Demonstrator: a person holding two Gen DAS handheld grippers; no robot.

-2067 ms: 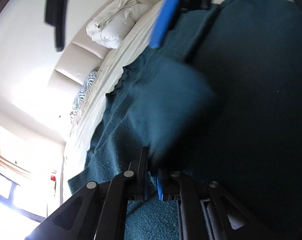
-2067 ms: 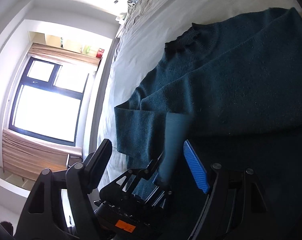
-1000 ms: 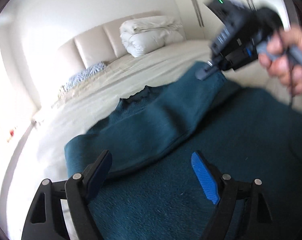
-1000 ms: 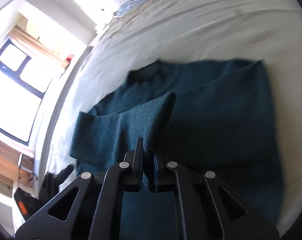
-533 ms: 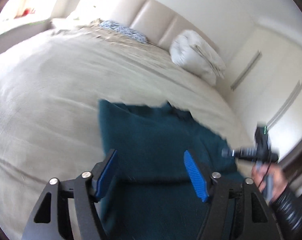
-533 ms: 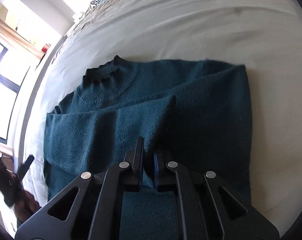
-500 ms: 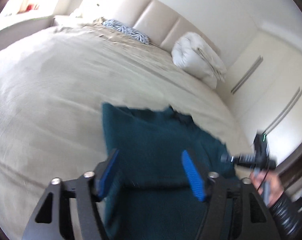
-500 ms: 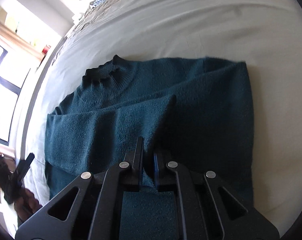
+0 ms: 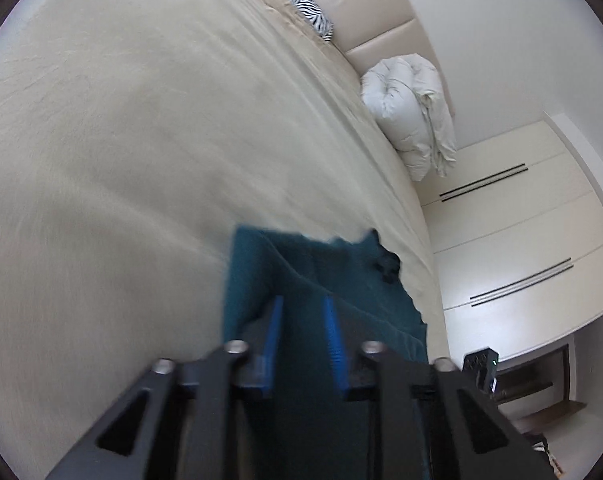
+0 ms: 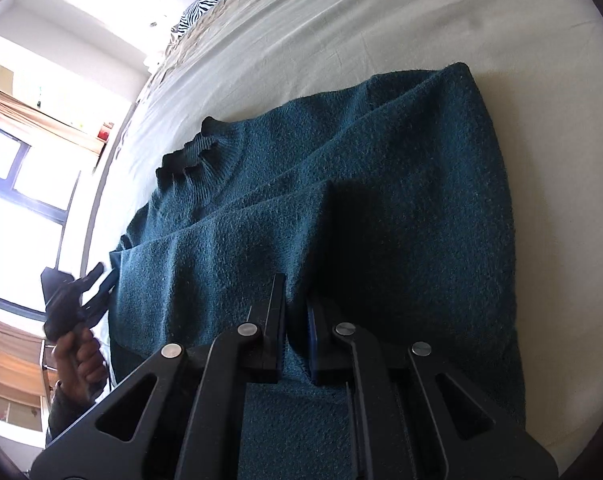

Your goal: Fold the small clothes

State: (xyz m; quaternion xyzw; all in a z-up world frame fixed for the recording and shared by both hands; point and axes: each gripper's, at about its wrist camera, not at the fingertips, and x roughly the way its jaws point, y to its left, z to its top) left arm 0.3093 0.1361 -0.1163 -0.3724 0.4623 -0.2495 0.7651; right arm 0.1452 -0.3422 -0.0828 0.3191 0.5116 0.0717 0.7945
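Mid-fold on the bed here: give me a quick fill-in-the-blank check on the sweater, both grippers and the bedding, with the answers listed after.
1. The sweater lying on the bed sheet is dark ____ in colour.
2. The right gripper is shut on a fold of the ____.
3. The left gripper has ____ pads, and its jaws are closing over the knit.
4. Near the headboard lies a pillow with a ____ pattern.

Answers: teal; sweater; blue; zebra

Beige bed [image 9: 141,128], padded headboard [image 9: 365,12], white wardrobe doors [image 9: 521,216], bright window [image 10: 17,184], zebra pillow [image 9: 301,4]
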